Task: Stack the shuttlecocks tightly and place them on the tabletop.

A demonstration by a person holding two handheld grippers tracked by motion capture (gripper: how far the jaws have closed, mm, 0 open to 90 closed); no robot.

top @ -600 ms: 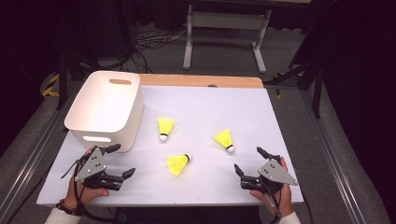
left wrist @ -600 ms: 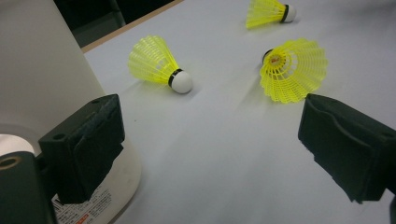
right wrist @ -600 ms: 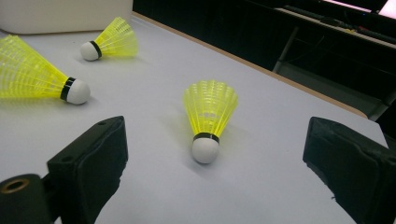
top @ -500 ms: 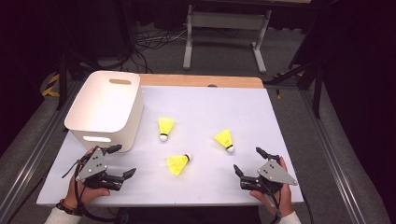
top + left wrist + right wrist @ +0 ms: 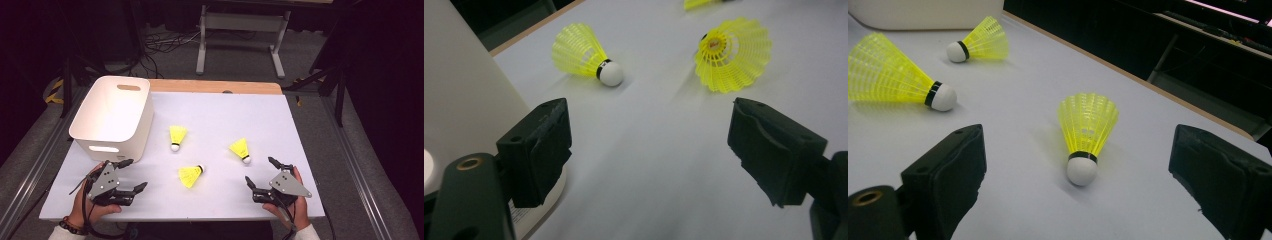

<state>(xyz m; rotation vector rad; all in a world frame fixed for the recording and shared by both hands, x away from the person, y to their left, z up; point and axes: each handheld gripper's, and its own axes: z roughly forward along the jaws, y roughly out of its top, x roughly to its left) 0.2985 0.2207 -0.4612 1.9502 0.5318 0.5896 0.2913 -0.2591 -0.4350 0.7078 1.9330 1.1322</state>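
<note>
A: Left gripper (image 5: 128, 175) low at the near left corner of the white table (image 5: 225, 120), fingers (image 5: 536, 150) spread wide, nothing between them. Just beside the near wall of the white plastic bin with slot handles (image 5: 112, 117).

B: Right gripper (image 5: 263, 172) at the near right edge, held in a hand (image 5: 290, 210). Fingers (image 5: 945, 175) parted wide too, gripping nothing.

A: Three yellow plastic shuttlecocks with white cork heads lying on the table between the two grippers, all outside the bin.

B: Nearest shuttlecock to the left gripper (image 5: 190, 175): on its side, near the table's front, cork pointing right and slightly away, open skirt facing the left gripper. Seen in the left gripper view (image 5: 731, 52) ahead of the right-hand finger, not touching it.

A: Middle shuttlecock (image 5: 176, 137) farther back, near the bin's right wall, cork toward the person. In the left gripper view (image 5: 584, 52) lying ahead with cork to the right.

B: Right-hand shuttlecock (image 5: 241, 150) just beyond the right gripper, cork toward the near right. In the right gripper view (image 5: 1085, 135) lying in line with the gap between the fingers, cork nearest the camera, apart from both fingers.

A: Other two also in the right gripper view, off to the left, well apart from that gripper.
</note>
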